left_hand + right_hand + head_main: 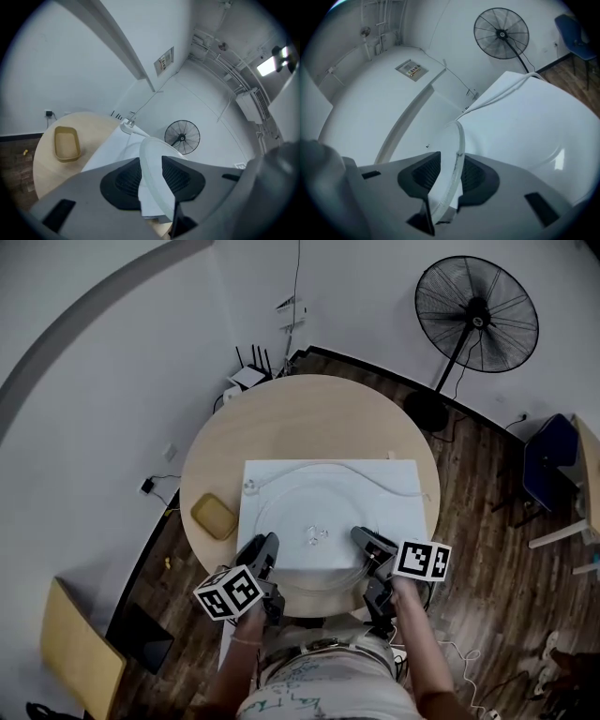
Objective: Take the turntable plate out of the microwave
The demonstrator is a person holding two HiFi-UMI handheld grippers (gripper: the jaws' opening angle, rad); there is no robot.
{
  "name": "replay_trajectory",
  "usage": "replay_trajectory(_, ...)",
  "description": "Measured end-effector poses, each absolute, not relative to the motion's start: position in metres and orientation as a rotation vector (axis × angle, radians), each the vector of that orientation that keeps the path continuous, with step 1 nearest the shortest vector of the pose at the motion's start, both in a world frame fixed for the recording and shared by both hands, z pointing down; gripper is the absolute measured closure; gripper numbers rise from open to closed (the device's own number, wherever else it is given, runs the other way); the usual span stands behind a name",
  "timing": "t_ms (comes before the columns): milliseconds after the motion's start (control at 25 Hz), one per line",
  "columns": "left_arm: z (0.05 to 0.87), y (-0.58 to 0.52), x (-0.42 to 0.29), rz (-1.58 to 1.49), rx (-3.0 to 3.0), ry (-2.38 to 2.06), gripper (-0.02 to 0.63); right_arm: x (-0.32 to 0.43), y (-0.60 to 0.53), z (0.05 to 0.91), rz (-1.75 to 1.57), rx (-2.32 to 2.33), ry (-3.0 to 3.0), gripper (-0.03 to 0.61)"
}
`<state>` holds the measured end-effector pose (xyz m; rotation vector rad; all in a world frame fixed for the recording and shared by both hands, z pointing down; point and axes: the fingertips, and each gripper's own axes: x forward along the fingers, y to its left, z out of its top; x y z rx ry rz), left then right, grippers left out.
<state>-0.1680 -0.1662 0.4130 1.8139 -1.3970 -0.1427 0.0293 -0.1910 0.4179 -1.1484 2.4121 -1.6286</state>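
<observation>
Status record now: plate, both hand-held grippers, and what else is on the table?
turntable plate: clear glass, level over the top of the white microwave
left hand-held gripper: shut on plate's near rim
right hand-held gripper: shut on plate's near rim
table: round, wooden
yellow tray: on table, left of microwave

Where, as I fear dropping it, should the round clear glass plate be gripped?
By the rim of the round clear glass turntable plate, at left and right, from the near side: it is wide, flat, thin-edged; the left gripper and right gripper hold it so.
</observation>
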Motion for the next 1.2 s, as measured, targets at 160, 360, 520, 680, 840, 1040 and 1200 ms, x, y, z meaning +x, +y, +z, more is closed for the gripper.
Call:
replay_trajectory(160,0.414,-0.176,-0.168,-0.055,1.809,-1.39,0.481,0.027,-0.197,0.42,-1.676,-1.159,2.448,0.472)
replay_trajectory(360,0.419,-0.181,-0.16,0.095,1.83,-1.336,0.469,0.033,-0.2,0.432,-1.837,-1.133,2.472,0.461)
replay_trajectory(520,0.428,-0.18,-0.157,0.321,1.864,-1.332,0.46,0.034,-0.201,0.436,-1.904,-1.133,2.572,0.449)
replay_trajectory(680,0.439,-0.185,-0.164,0.59,1.903,-1.356,0.483,0.031,-0.213,0.438,-1.839,-1.213,2.72,0.435)
replay_trajectory(840,0.442,-0.185,-0.167,0.645,1.928,-1.353,0.494,0.027,-0.218,0.438,-1.794,-1.247,2.759,0.423)
replay_trajectory(1040,0.442,-0.186,-0.165,0.657,1.948,-1.354,0.492,0.028,-0.222,0.435,-1.625,-1.317,2.808,0.407)
replay_trajectory(1200,0.443,-0.183,-0.166,0.66,1.96,-1.352,0.492,0.033,-0.217,0.438,-1.463,-1.444,2.885,0.36)
